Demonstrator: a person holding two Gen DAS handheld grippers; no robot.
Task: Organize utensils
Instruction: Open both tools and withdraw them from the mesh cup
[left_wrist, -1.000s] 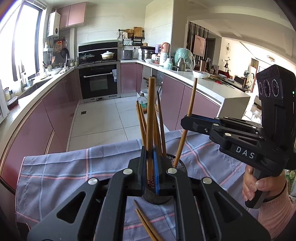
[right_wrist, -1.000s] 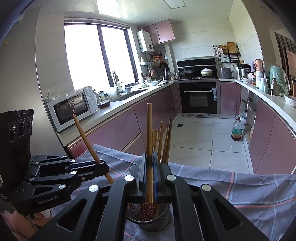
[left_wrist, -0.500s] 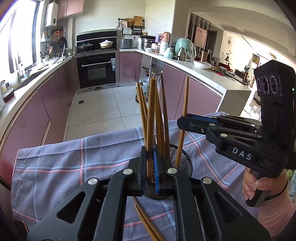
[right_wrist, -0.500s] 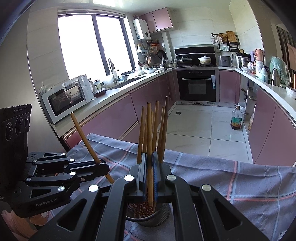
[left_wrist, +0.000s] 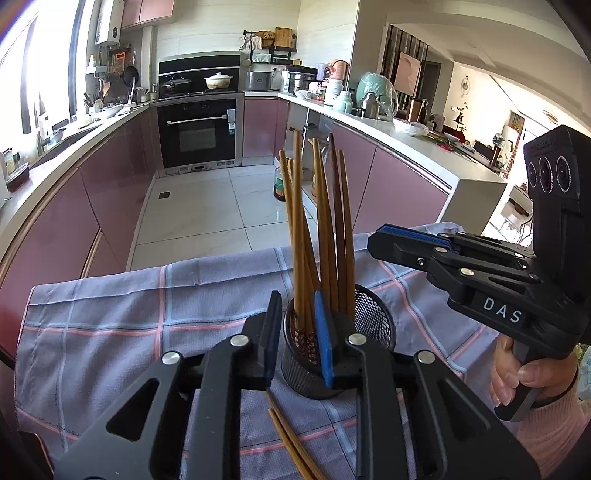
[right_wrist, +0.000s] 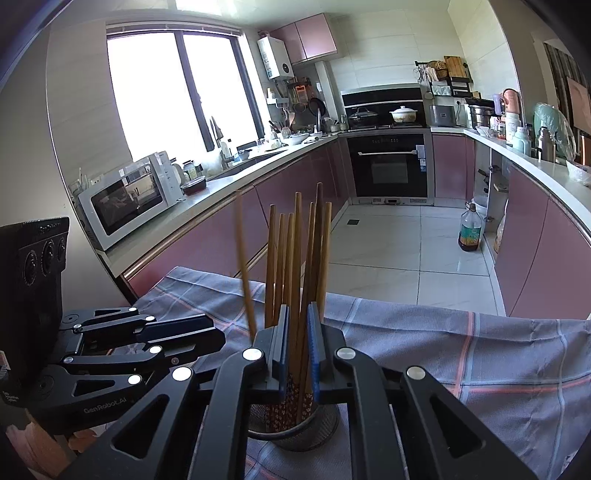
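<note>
Since the standing sticks (left_wrist: 325, 221) are already bunched upright in the holder (left_wrist: 373, 317), what matters to me now is the loose pair (left_wrist: 286, 435) left on the cloth (left_wrist: 110, 314); it lies on the near side of the holder, just beside its base and directly under my left claw (left_wrist: 295, 332); its long axis runs near to far, slanting a little leftward as it goes away from me; the near ends pass out of view beneath the claw body. The left claw has just been opening and its jaws now stand spread, pinching nothing, with the holder and sticks seen through the gap; one blurred stick (right_wrist: 243, 266) leans at the holder's left side, free of both claws. The right claw (left_wrist: 376, 243) hangs off to the right and above the rim; its jaws have parted only narrowly and it carries nothing. I judge the left hand the nearer by far; it would need to draw back toward me and tip down along that axis.
</note>
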